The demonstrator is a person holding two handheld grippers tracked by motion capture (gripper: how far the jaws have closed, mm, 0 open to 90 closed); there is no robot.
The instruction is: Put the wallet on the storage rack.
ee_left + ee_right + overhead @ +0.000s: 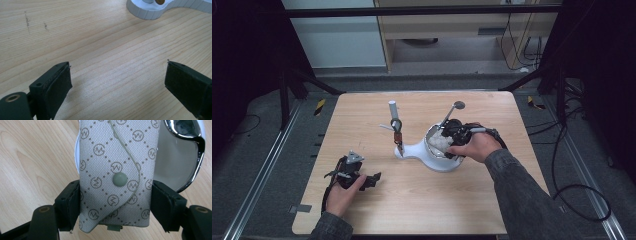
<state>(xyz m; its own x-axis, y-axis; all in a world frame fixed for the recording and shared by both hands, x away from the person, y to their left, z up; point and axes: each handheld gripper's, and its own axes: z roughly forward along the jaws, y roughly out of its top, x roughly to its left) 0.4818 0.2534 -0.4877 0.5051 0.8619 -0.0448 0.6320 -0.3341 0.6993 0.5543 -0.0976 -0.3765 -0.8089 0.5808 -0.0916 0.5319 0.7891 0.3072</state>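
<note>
my right gripper pinches the patterned pouch over the white bowl, so i'd lower it squarely; my left gripper rests spread and empty.

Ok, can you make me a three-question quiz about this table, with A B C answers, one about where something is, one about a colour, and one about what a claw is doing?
1. Where is the left claw?
A. Over the bare table
B. Inside the bowl
C. On the floor

2. What colour is the snap button on the patterned pouch?
A. Red
B. Grey-green
C. Blue

3. What is the right claw doing?
A. Hanging open
B. Gripping a spoon
C. Squeezing the pouch

Answers: 1 A, wood grain lies between its jaws. 2 B, the button matches the pale cloth. 3 C, both jaws press the pouch's sides over the white bowl.
</note>
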